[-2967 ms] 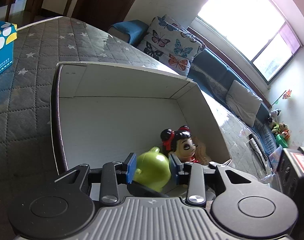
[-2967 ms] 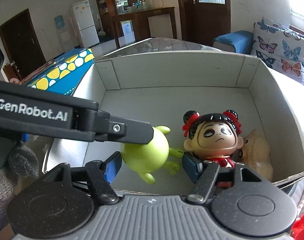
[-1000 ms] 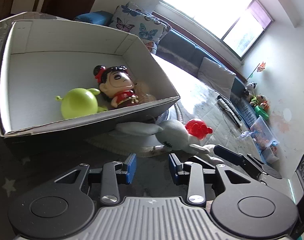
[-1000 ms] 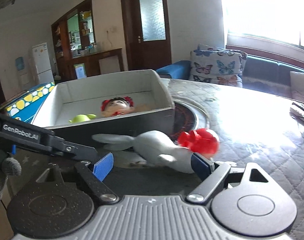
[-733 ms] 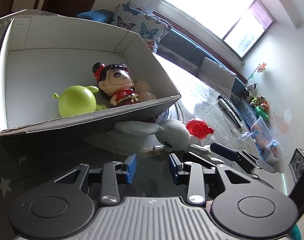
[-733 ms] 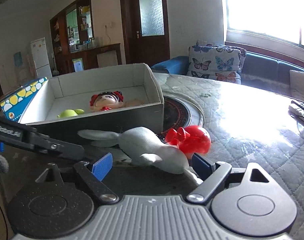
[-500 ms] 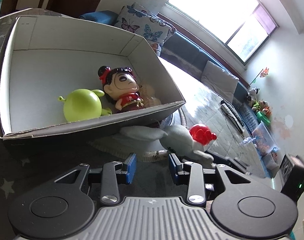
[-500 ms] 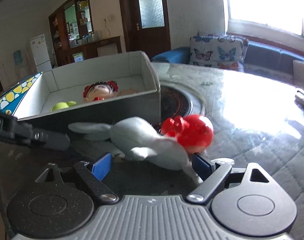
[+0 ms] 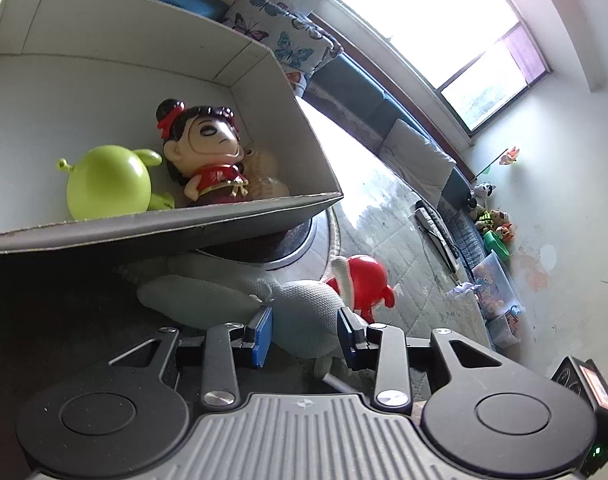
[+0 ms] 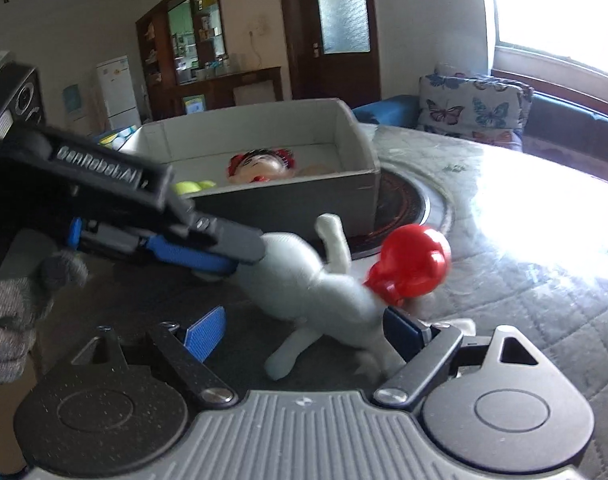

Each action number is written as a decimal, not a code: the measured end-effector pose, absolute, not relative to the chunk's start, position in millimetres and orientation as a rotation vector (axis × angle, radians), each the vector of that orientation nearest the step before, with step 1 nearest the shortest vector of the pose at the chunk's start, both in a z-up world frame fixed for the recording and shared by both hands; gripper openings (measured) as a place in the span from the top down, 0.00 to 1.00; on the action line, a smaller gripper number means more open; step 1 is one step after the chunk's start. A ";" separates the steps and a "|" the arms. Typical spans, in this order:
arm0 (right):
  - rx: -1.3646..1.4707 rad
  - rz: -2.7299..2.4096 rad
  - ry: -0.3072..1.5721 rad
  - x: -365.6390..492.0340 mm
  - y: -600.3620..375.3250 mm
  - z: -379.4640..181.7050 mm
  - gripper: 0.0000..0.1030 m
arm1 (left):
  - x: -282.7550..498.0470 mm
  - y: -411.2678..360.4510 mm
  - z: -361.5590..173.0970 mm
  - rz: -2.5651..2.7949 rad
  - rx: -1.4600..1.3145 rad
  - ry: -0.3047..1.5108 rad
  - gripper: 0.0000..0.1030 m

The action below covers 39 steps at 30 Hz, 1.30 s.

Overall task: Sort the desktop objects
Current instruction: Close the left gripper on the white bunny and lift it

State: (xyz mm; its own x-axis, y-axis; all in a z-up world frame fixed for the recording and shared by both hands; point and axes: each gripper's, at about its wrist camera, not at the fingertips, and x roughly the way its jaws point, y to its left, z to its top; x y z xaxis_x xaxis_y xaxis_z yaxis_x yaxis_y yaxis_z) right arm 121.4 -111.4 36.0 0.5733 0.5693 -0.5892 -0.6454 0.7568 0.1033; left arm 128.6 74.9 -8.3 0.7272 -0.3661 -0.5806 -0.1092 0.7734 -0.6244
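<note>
A grey plush rabbit (image 9: 304,312) lies on the table in front of the cardboard box (image 9: 152,236), with a red toy (image 9: 364,280) beside it. My left gripper (image 9: 304,330) has its blue pads on either side of the plush's body, close to touching. In the right wrist view the left gripper (image 10: 240,256) meets the plush (image 10: 304,276) from the left. My right gripper (image 10: 304,332) is open wide, its pads flanking the plush's lower body, the red toy (image 10: 412,264) just above its right pad. The box holds a green alien toy (image 9: 108,184), a red-dressed doll (image 9: 208,152) and a tan toy (image 9: 264,176).
A round dark hotplate (image 10: 400,204) sits in the table beside the box. A remote (image 9: 436,228) lies further right on the quilted table cover. A sofa with butterfly cushions (image 10: 472,108) stands behind. A blue-yellow carton (image 10: 116,136) is behind the box.
The left gripper let go of the green alien in the box, drew back, then moved down onto the grey plush. The right gripper also left the box and came close to the plush.
</note>
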 end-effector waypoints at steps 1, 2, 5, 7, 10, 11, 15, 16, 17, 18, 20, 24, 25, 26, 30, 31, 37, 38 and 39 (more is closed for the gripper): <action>-0.126 0.705 0.642 123.8 -111.9 36.0 0.15 | 128.8 75.2 -8.4 -0.154 -0.688 0.756 0.64; -0.125 0.700 0.642 126.4 -112.5 35.9 0.15 | 129.1 75.7 -8.4 -0.156 -0.688 0.755 0.64; -0.125 0.706 0.649 130.9 -110.2 34.2 0.15 | 131.4 76.6 -10.4 -0.154 -0.690 0.758 0.64; -0.130 0.716 0.660 131.6 -106.5 31.7 0.16 | 131.9 76.4 -11.8 -0.154 -0.694 0.764 0.64; -0.139 0.741 0.669 127.0 -101.9 29.5 0.16 | 130.6 75.9 -13.9 -0.159 -0.694 0.772 0.64; -0.139 0.748 0.670 123.8 -101.7 29.3 0.16 | 129.7 76.2 -14.2 -0.159 -0.700 0.772 0.64; -0.138 0.769 0.668 112.0 -104.1 30.1 0.20 | 128.9 80.2 -17.0 -0.165 -0.746 0.773 0.64; -0.136 0.772 0.668 110.4 -104.5 30.4 0.20 | 128.8 80.6 -17.9 -0.168 -0.754 0.774 0.64; -0.134 0.774 0.668 108.3 -104.9 31.0 0.20 | 129.0 80.6 -18.6 -0.168 -0.760 0.777 0.63; -0.133 0.774 0.669 107.4 -104.8 31.4 0.20 | 128.8 80.4 -19.0 -0.167 -0.763 0.778 0.63; -0.119 0.774 0.675 108.6 -104.1 31.8 0.21 | 128.6 79.7 -19.8 -0.169 -0.768 0.784 0.63; -0.070 0.803 0.695 111.2 -103.6 33.1 0.24 | 129.3 80.4 -23.2 -0.174 -0.789 0.804 0.62; -0.066 0.821 0.699 110.2 -102.1 33.6 0.25 | 128.8 80.6 -23.8 -0.176 -0.792 0.807 0.62; -0.070 0.835 0.701 108.6 -100.2 33.6 0.26 | 128.1 80.5 -24.0 -0.173 -0.789 0.807 0.62; -0.088 0.830 0.694 106.5 -93.1 33.1 0.31 | 124.0 80.1 -25.9 -0.184 -0.782 0.803 0.62; -0.079 0.825 0.696 107.5 -93.9 33.0 0.35 | 123.6 80.2 -26.7 -0.187 -0.784 0.802 0.62; -0.053 0.782 0.710 112.9 -97.2 30.6 0.52 | 123.3 73.6 -25.7 -0.205 -0.749 0.788 0.65; -0.052 0.775 0.707 111.1 -96.9 30.5 0.58 | 122.8 72.7 -25.5 -0.210 -0.746 0.787 0.66; -0.050 0.769 0.704 108.9 -96.5 31.3 0.61 | 121.2 72.3 -24.8 -0.215 -0.745 0.786 0.66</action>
